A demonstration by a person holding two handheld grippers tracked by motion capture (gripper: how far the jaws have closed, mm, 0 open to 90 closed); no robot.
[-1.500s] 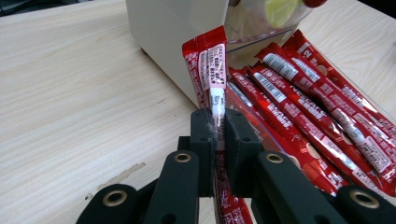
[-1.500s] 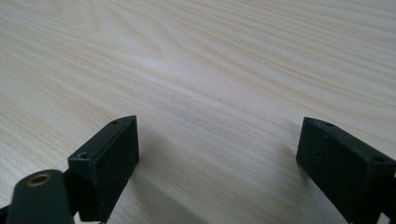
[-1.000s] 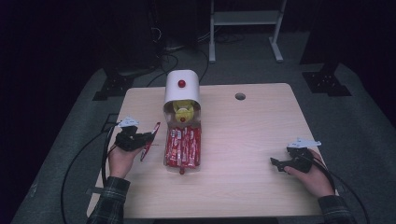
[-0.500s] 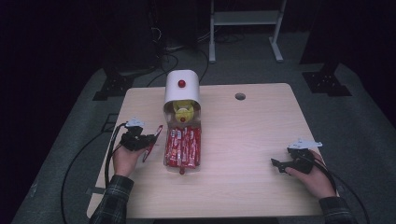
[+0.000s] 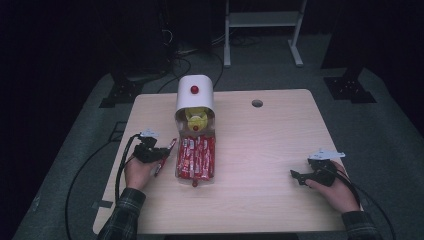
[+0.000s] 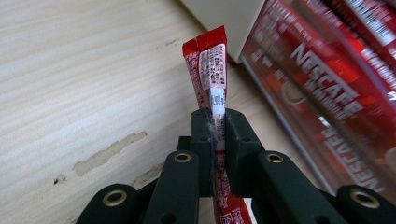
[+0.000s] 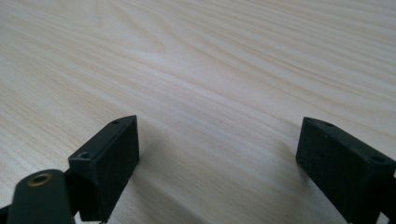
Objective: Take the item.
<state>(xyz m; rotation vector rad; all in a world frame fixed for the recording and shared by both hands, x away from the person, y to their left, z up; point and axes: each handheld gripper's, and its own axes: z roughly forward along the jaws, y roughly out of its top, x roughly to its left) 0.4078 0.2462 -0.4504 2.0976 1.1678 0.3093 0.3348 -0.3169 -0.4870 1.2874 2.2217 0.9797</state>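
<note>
My left gripper is shut on a red coffee stick sachet, which juts out past its jaws just left of the dispenser tray. In the high view the red sachet lies slanted above the table's left side. A white dispenser with a red knob stands at the back middle, and its clear tray holds several red Nescafe sachets. My right gripper rests open low over bare wood at the right, with nothing between its jaws.
A light wooden table has a round cable hole at the back. Something yellow sits inside the dispenser's mouth. Black cables trail off the table's left edge. A white metal stand is on the floor behind.
My left gripper has come down and slightly toward the table's front edge with the sachet in it. The right gripper has stayed put.
</note>
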